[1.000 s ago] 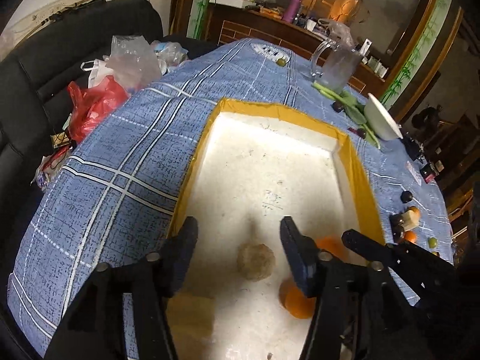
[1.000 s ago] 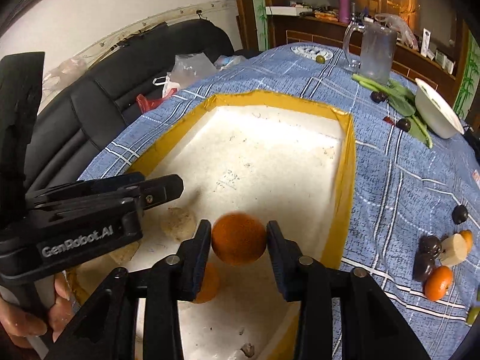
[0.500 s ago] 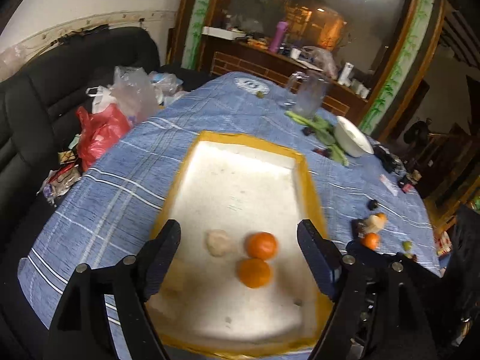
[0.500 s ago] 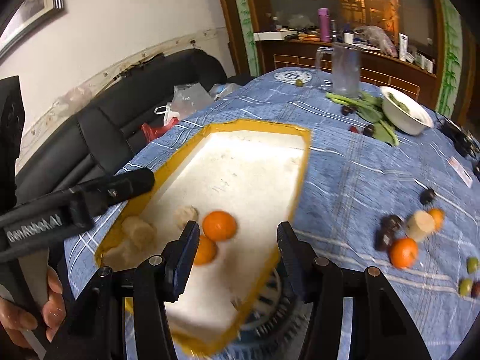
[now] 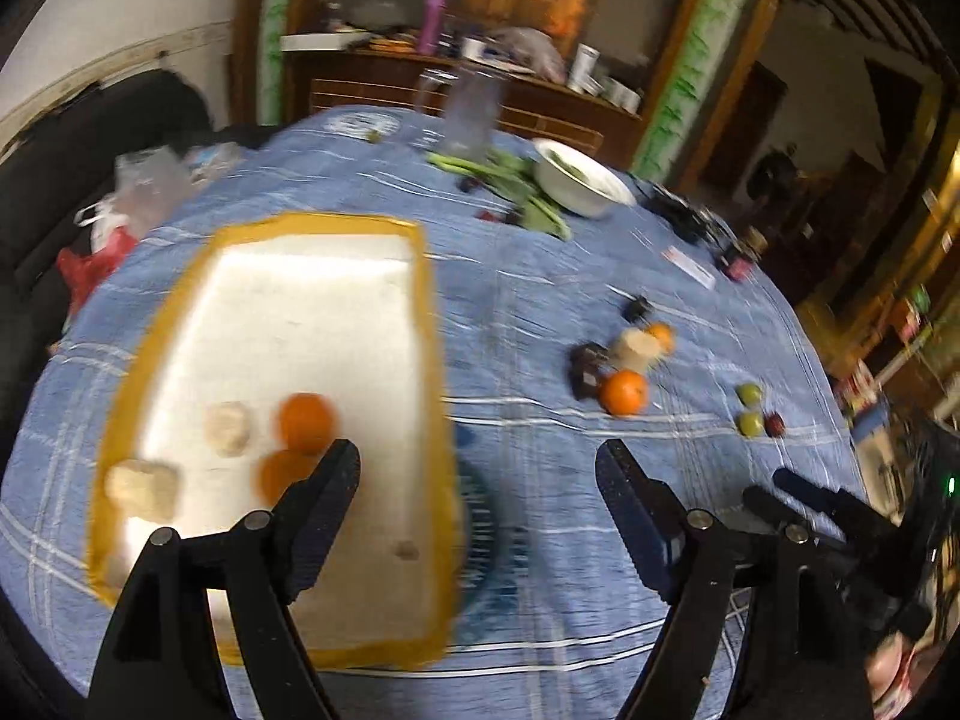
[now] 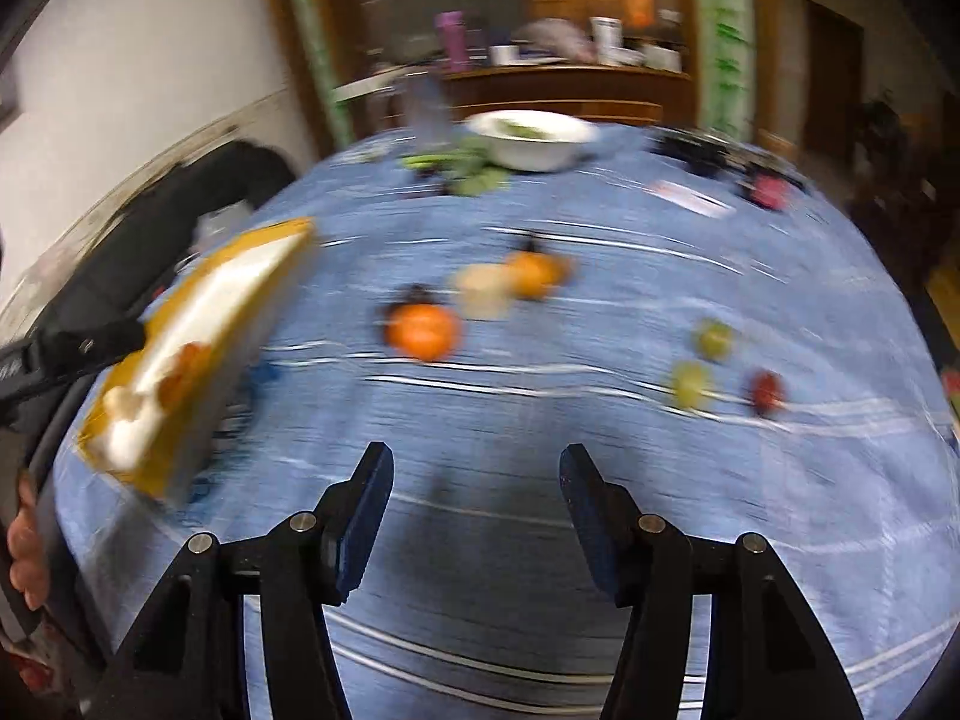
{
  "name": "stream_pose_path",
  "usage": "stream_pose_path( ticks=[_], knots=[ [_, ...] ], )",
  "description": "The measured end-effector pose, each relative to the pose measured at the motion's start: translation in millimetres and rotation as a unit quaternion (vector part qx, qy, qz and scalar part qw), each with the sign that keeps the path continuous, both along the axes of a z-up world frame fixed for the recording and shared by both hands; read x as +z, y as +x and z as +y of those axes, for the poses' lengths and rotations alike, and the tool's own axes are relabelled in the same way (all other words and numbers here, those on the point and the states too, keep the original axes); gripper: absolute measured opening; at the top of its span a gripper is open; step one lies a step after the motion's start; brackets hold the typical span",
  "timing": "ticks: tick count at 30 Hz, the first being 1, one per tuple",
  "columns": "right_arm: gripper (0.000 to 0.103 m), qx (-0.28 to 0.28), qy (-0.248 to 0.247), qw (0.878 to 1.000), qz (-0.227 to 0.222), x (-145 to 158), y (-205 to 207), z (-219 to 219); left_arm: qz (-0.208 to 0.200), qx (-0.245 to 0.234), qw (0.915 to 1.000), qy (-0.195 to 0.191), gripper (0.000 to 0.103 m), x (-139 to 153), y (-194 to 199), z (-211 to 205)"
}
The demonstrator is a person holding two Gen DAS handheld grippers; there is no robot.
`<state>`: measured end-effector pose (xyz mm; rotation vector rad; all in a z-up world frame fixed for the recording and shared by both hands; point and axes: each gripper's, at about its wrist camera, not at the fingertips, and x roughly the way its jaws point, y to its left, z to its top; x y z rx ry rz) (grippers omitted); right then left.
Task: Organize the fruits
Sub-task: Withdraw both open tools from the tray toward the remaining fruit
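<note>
Gaping wide and empty over the blue-checked surface (image 5: 540,300), the left claw (image 5: 478,468) frames two oranges (image 5: 306,420) in the yellow-rimmed tray (image 5: 429,330) at nine o'clock, while the right claw (image 6: 476,471), empty, is opening toward loose fruit (image 6: 423,330) at twelve o'clock.

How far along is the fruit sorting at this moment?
Done: two oranges and two pale pieces lie in the yellow-rimmed tray. In hand: nothing; the left gripper is open and the right gripper's jaws are opening, empty. Left: oranges, green fruits and dark ones on the tablecloth.
</note>
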<state>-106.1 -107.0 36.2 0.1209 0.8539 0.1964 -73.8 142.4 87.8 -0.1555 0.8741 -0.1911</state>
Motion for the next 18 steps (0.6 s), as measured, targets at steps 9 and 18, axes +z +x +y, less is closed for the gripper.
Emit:
stream_pose_path(
  ticks=[9, 18],
  knots=[
    [0.062, -0.087, 0.045, 0.995, 0.018, -15, 10, -84, 0.016, -0.084, 0.996, 0.027, 0.08, -30, 31, -79],
    [0.062, -0.078, 0.066, 0.994, 0.037, -32, 51, -81, -0.009, -0.12, 0.9907, 0.064, 0.08, -52, 77, -127]
  ],
)
